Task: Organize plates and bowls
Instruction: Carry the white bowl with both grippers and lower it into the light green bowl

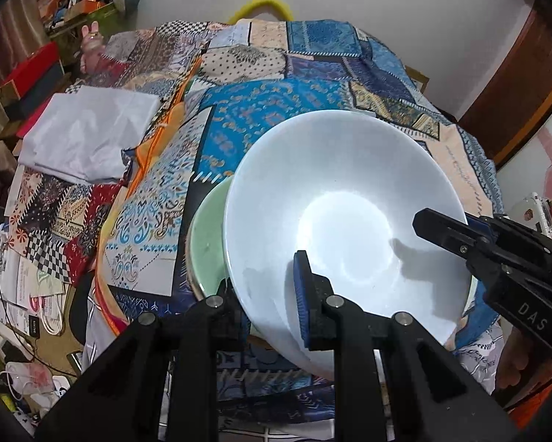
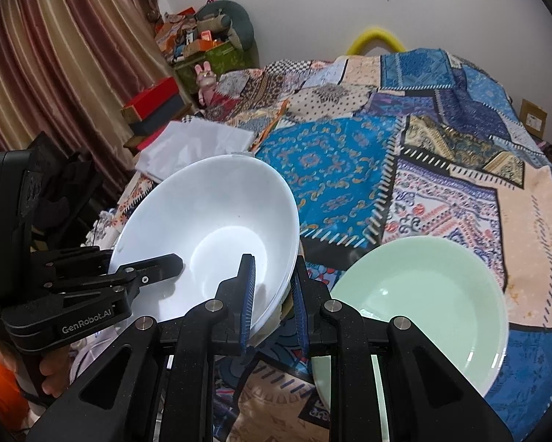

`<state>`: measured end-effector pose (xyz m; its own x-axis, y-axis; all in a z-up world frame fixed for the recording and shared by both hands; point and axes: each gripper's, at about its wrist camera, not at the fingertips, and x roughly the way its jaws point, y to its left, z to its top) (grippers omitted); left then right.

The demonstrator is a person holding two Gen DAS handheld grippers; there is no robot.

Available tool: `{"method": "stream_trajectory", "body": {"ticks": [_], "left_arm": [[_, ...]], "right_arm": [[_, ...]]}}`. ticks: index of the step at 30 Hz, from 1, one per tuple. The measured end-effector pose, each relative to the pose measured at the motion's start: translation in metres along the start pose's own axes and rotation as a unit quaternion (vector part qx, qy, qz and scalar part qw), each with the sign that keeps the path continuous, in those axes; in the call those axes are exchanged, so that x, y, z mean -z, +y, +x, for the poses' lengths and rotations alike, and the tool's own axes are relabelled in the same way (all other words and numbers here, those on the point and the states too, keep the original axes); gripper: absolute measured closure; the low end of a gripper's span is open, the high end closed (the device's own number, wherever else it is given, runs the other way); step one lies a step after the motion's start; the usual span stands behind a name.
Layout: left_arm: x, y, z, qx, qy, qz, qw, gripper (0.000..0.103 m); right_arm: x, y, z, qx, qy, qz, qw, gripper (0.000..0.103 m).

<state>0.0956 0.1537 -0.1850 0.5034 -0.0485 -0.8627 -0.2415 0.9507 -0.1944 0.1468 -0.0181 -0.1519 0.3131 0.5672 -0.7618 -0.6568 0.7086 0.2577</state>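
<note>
Left wrist view. A folded white fabric [image 1: 88, 136] lies at 10 o'clock on the patchwork cloth [image 1: 276, 110] that covers the counter. A pale green plate [image 1: 207, 235] lies on the cloth at 8 o'clock of the white bowl [image 1: 342, 191], and the bowl's rim hides part of it. The white bowl fills the centre of the frame, tilted with its opening toward the camera. The left claw [image 1: 263, 280] holds the bowl's near rim at 6 o'clock: the blue-padded finger [image 1: 301, 294] sits inside the bowl and the other finger sits outside the wall. The right claw [image 1: 449, 226] enters from 3 o'clock and reaches over the bowl's right rim, one finger above the inner surface.

Right wrist view. A striped curtain [image 2: 55, 55] hangs at 10 o'clock. The left claw [image 2: 154, 269] enters from 9 o'clock and grips the bowl's left rim, with its upper finger inside the bowl. The white bowl [image 2: 209, 213] is left of centre and tilted. The right claw [image 2: 272, 280] straddles the bowl's right wall, one blue pad inside and one outside. White interior shows between the inner pad and the wall, so it cannot be told whether this claw clamps the wall. The green plate [image 2: 423, 294] rests flat on the cloth at 4 o'clock, apart from the bowl.
</note>
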Motion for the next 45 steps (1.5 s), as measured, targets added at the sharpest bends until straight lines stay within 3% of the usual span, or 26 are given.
{"method": "stream_trajectory", "body": {"ticks": [15,27,38,45], "left_arm": [[0.007,0.021,0.027,-0.011,0.03,-0.017,0.9993,0.083],[0.004,0.026,0.034,-0.019,0.031,-0.02,0.9991,0.083],[-0.001,0.023,0.038,-0.05,0.019,-0.005,0.9986,0.083],[-0.005,0.029,0.037,-0.038,0.027,-0.014,0.9988,0.083]], "right_arm": [[0.006,0.005,0.03,-0.004,0.041,-0.003,0.999,0.085],[0.008,0.002,0.042,-0.008,0.056,0.006,0.998,0.085],[0.008,-0.001,0.047,-0.01,0.054,0.01,0.998,0.084],[0.008,0.001,0.046,0.006,0.052,-0.009,0.999,0.083]]}}
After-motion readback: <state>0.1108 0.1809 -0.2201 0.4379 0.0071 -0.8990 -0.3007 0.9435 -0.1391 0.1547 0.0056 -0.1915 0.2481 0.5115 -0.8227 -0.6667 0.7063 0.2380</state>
